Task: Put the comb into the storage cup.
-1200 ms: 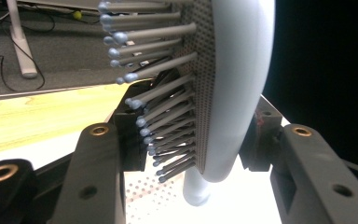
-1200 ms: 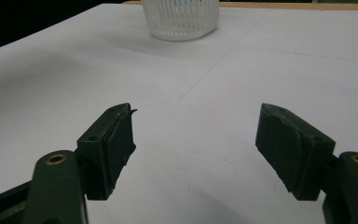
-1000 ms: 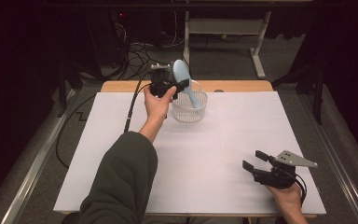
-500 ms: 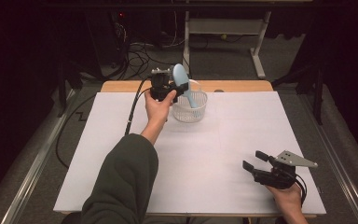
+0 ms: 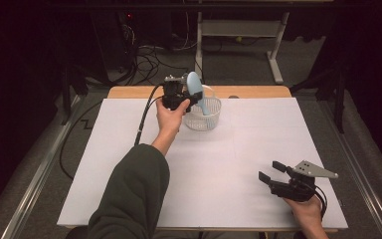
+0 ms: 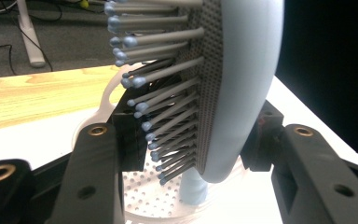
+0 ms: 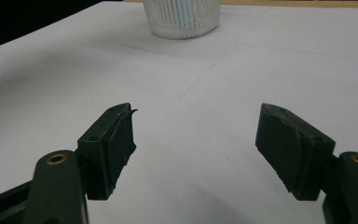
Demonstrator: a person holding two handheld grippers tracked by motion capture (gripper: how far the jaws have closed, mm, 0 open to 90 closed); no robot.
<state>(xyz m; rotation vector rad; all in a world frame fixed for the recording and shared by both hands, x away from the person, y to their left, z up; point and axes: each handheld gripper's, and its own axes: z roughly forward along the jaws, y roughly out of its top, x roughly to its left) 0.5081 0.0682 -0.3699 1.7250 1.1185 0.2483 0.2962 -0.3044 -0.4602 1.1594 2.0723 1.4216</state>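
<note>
A light blue hairbrush (image 5: 195, 84) with grey bristles is clamped by its head in my left gripper (image 5: 191, 94), which is shut on it. Its handle (image 5: 205, 106) points down into a clear ribbed basket (image 5: 199, 122) at the table's far middle. In the left gripper view the brush head (image 6: 242, 93) sits between the two pads, bristles to the left, above the basket's perforated floor (image 6: 142, 193). My right gripper (image 5: 271, 171) rests near the front right edge, open and holding nothing. In the right gripper view its jaws (image 7: 196, 140) stand wide, facing the basket (image 7: 182, 21).
A white sheet (image 5: 229, 164) covers the table, leaving a wooden strip (image 5: 258, 91) bare along the far edge. Cables (image 5: 144, 55) and a metal frame's legs (image 5: 276, 55) lie on the floor beyond. The left gripper's cable (image 5: 142, 124) trails across the sheet.
The left hand has shifted slightly with the brush over the basket. The right gripper has kept still.
</note>
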